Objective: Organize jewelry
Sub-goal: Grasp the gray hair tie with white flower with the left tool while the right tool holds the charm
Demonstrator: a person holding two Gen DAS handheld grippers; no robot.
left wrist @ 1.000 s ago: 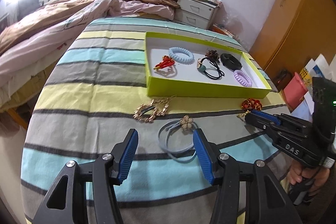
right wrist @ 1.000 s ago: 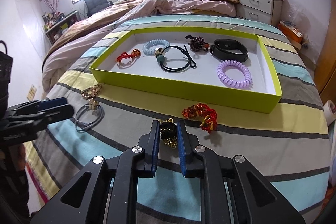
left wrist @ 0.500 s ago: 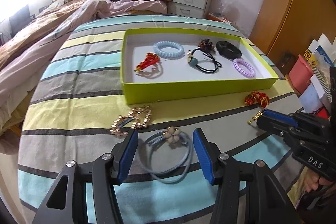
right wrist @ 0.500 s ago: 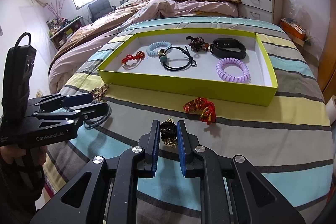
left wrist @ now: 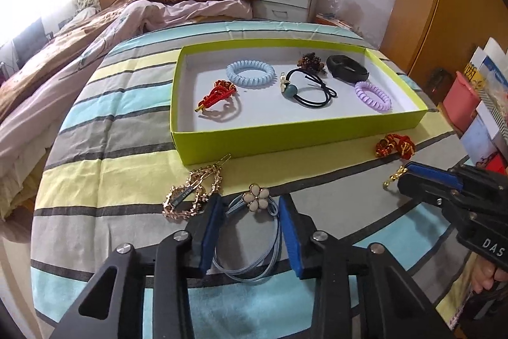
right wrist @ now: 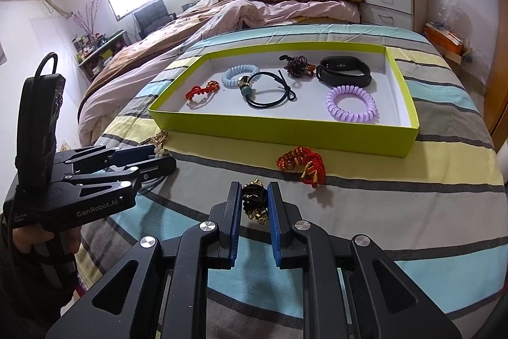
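- Left claw: jaws closing, hair tie between them. Blue pads straddle the loop; not clear they press on it yet, so not a grip so far.
- Hair tie: grey-blue cords, cream flower charm at the far end, just beyond the pad tips. Loop runs lengthwise back toward the claw body, roughly in line with the fingers, lying flat on the striped bedspread.
- Key relation: cords sit inside the gap and the flower just ahead, so closing should catch the cords, not the charm.
- Gold clip: just left of the left pad, close to touching. Risk of snagging it on lift.
- Right claw: narrow, clamped on a black-and-gold piece, which shows between the pad tips.
- Red-and-gold bracelet: on the bedspread ahead and right of the right claw, which is the nearer one.
- Green box: straight ahead of both claws, beyond the loose pieces; already holds a light-blue coil tie, a purple coil tie, a black band and others.
- Judgement: about half sorted; four pieces are outside the box.
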